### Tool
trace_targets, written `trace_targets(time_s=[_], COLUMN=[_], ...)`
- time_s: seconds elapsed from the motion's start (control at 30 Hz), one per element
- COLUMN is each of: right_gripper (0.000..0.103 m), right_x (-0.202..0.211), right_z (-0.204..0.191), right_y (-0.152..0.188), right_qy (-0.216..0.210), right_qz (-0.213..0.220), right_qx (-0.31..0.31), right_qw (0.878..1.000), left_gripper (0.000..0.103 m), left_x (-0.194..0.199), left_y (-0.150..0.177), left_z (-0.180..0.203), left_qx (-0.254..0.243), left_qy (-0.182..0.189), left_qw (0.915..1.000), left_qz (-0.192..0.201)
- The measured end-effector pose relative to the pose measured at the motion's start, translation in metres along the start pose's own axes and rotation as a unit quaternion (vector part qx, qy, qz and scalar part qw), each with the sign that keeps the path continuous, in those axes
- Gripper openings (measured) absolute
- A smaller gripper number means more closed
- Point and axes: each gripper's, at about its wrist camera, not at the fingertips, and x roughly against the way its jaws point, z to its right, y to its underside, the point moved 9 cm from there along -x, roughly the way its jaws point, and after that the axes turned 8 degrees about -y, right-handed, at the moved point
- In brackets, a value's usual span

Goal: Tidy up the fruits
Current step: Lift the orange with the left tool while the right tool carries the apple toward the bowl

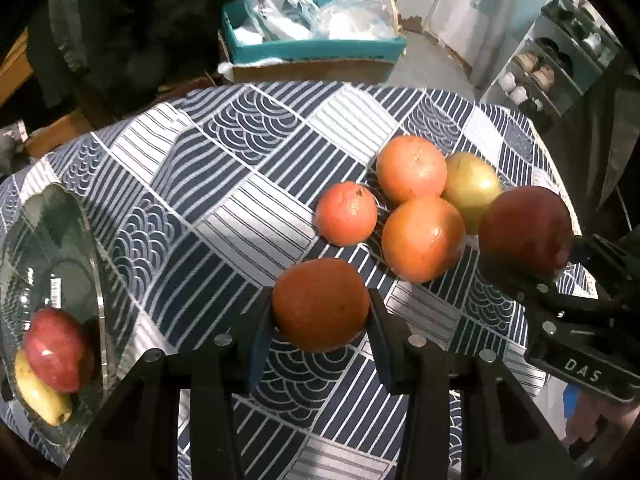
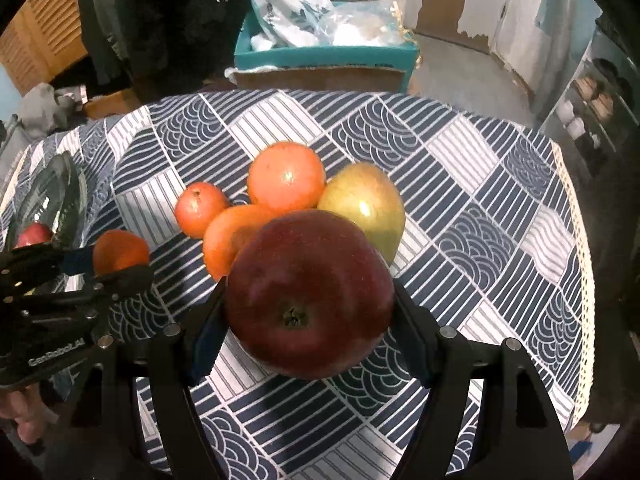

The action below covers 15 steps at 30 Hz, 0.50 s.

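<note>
My left gripper (image 1: 320, 312) is shut on an orange (image 1: 320, 304), lifted a little above the patterned tablecloth (image 1: 224, 184). My right gripper (image 2: 310, 312) is shut on a dark red apple (image 2: 310, 292), also held off the cloth. On the cloth lie three more oranges (image 1: 412, 168) (image 1: 346, 214) (image 1: 422, 238) and a yellow-green pear (image 1: 472, 188), bunched together. A glass bowl (image 1: 98, 264) at the left holds a red apple (image 1: 54, 350) and a yellow fruit (image 1: 38, 400). The right gripper with its apple (image 1: 524, 232) shows at the right of the left wrist view.
Behind the table stands a teal box (image 1: 312, 50) stuffed with plastic bags on a cardboard carton. A shelf unit (image 1: 560, 60) with crockery is at the far right. The cloth's lace edge (image 2: 576, 216) marks the table's right side. A person's fingers (image 2: 24, 416) grip the left tool.
</note>
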Motion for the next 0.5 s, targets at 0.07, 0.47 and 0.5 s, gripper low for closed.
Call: trace_targets(time_s=[0.07, 0.47, 0.5], right_gripper=[0.074, 0.074, 0.074], right_x=[0.005, 0.043, 0.046], right_z=[-0.003, -0.028, -0.030], right_y=[-0.004, -0.027, -0.028], right_qy=[-0.001, -0.012, -0.014], right_qz=[0.007, 0.055, 0.058], right_qx=[0.003, 0.022, 0.022], right_qw=[1.000, 0.998, 0.998], left_gripper=[0.045, 0.045, 0.045], left_x=[0.009, 0.061, 0.064], left_y=[-0.002, -0.013, -0.014], left_z=[-0.004, -0.015, -0.016], left_qx=[0.004, 0.009, 0.010], left_qy=[0.001, -0.005, -0.005], left_qw=[1.0000, 0.9978, 0.9975], left_qz=[0.007, 0.065, 0.069])
